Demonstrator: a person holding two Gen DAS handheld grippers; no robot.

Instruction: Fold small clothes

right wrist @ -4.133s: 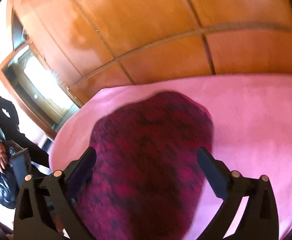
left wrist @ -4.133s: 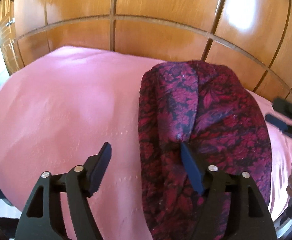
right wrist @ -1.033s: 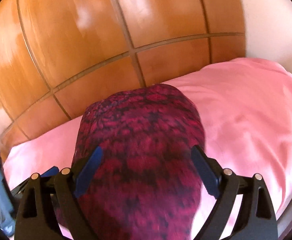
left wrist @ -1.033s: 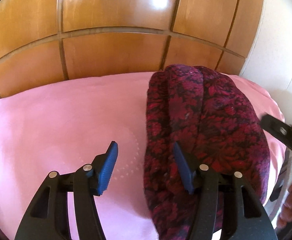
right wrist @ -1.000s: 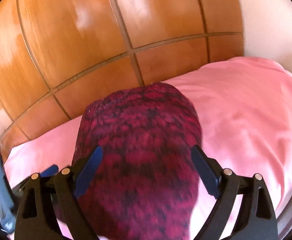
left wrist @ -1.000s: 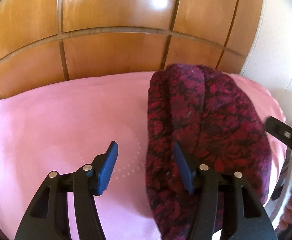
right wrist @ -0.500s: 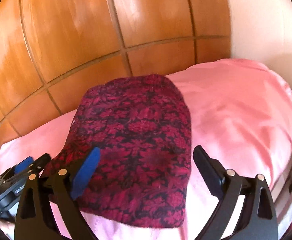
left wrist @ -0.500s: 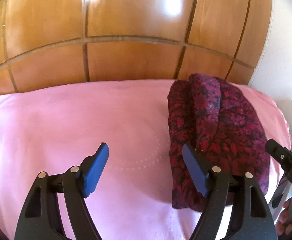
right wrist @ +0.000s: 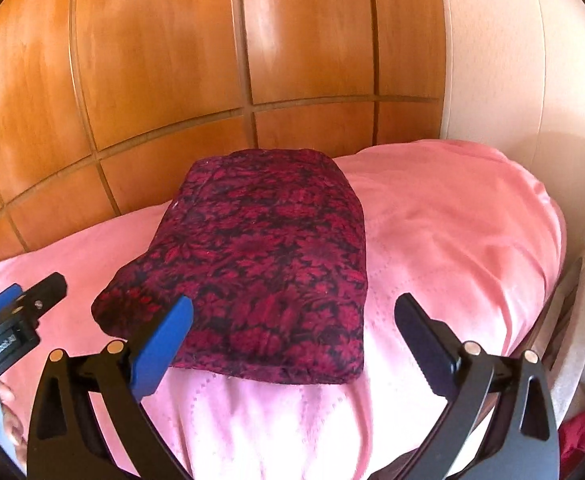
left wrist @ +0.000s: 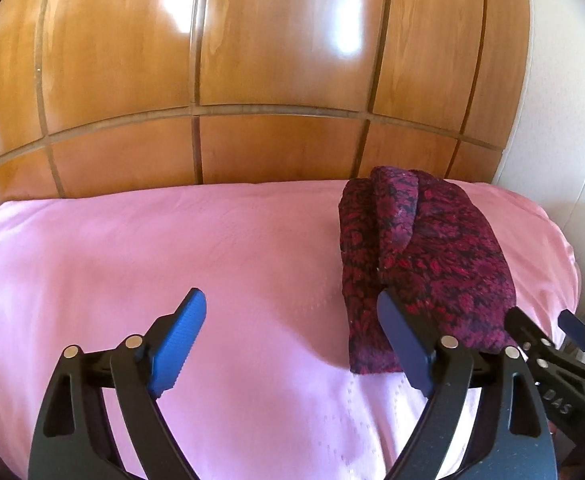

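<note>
A folded dark red floral garment (right wrist: 268,264) lies flat on a pink bedspread (left wrist: 172,248), its far edge close to the wooden panelled wall (left wrist: 276,60) behind the bed. In the left wrist view the garment sits toward the right end of the bed, with a wide stretch of bare pink cover to its left. In the right wrist view its near edge stops short of the bed's front edge, and bare cover runs to its right up to the bed's rounded corner beside a pale wall (right wrist: 504,60).

The left gripper (left wrist: 288,336) hangs above the cover, its jaws opening with nothing between the fingers. The right gripper (right wrist: 292,336) hangs over the garment's near edge, jaws opening wide, pads clear of the fabric.

The right gripper's body shows the letters "DAS" in the left wrist view; the small label on the left gripper in the other view is unreadable.
</note>
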